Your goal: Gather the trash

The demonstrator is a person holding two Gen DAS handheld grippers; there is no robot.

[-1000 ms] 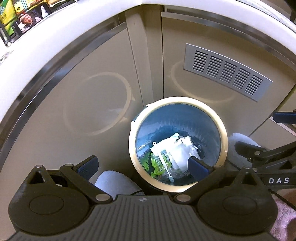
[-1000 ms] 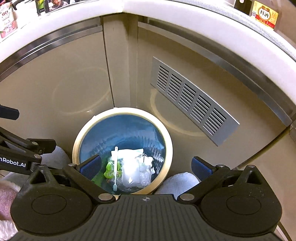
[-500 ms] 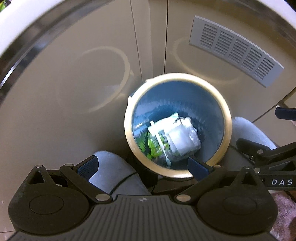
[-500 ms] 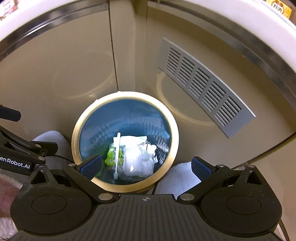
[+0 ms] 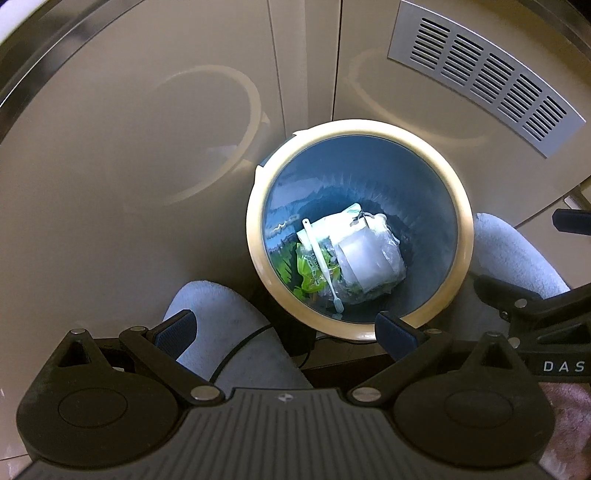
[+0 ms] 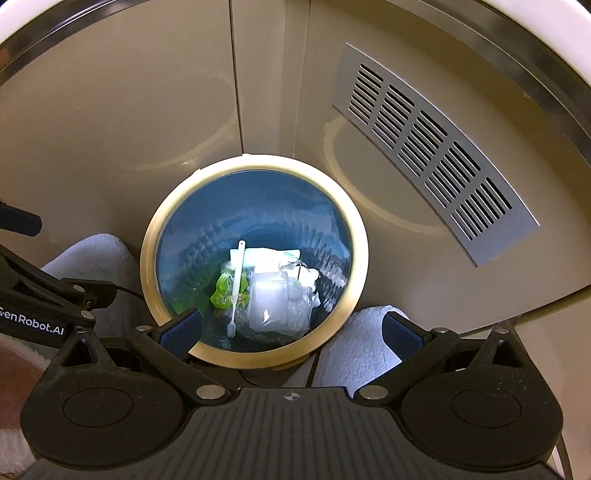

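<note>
A round trash bin with a cream rim (image 5: 255, 236) and a blue liner stands on the floor against beige cabinet doors; it also shows in the right wrist view (image 6: 364, 258). Inside lie a clear plastic bag (image 5: 369, 258), a green wrapper (image 5: 310, 271) and a white plastic stick (image 5: 319, 258); the right wrist view shows the bag (image 6: 273, 295), wrapper (image 6: 221, 291) and stick (image 6: 236, 288) too. My left gripper (image 5: 286, 330) is open and empty above the bin's near left edge. My right gripper (image 6: 291, 330) is open and empty above the bin's near edge.
Beige cabinet doors with a grey vent grille (image 5: 484, 74) (image 6: 432, 155) stand behind the bin. Two feet in light grey slippers (image 5: 221, 325) (image 5: 513, 254) flank the bin, with a black cable (image 5: 236, 354) by the left one. A white countertop edge (image 6: 535, 22) runs above.
Both grippers have tilted further down toward the floor. The bin sits higher and larger in both views and more of the slippers shows. Both grippers stay open and empty.
</note>
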